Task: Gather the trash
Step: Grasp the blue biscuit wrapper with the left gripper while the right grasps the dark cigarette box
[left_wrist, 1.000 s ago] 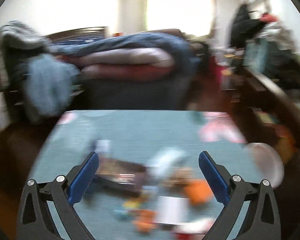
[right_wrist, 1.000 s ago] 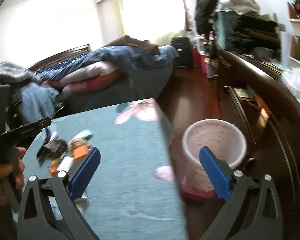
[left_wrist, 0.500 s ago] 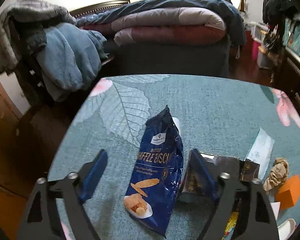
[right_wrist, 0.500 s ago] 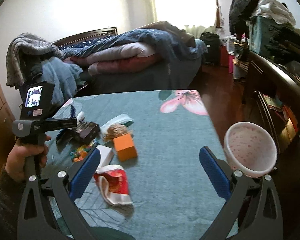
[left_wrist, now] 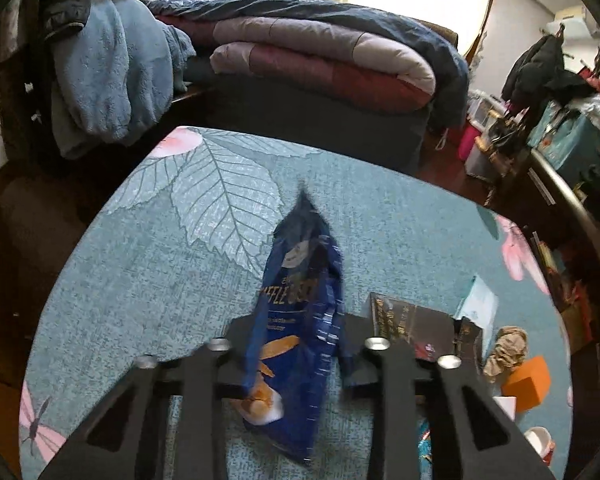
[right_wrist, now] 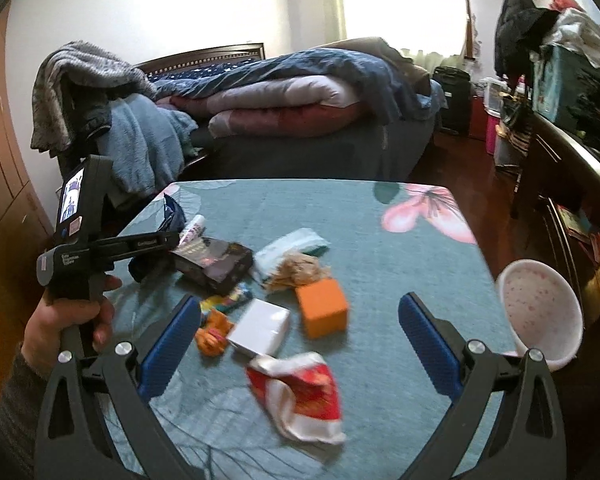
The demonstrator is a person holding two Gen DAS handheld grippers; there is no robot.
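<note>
My left gripper is shut on a blue waffle biscuit bag, which stands pinched and crumpled on the teal tablecloth. The bag's tip also shows in the right wrist view. My right gripper is open and empty above a red and white wrapper, a white box and an orange box. A dark wrapper, a crumpled brown paper and a pale green packet lie behind them. A pink speckled bin stands off the table's right edge.
A bed piled with quilts stands beyond the table. Blue and grey blankets hang over a chair at the far left. Dark furniture with clutter lines the right side. Small colourful wrappers lie near my right gripper's left finger.
My left gripper has moved down over the blue bag and closed on it, squeezing it narrow. My right gripper has swung left from the bin to above the trash pile, still open.
</note>
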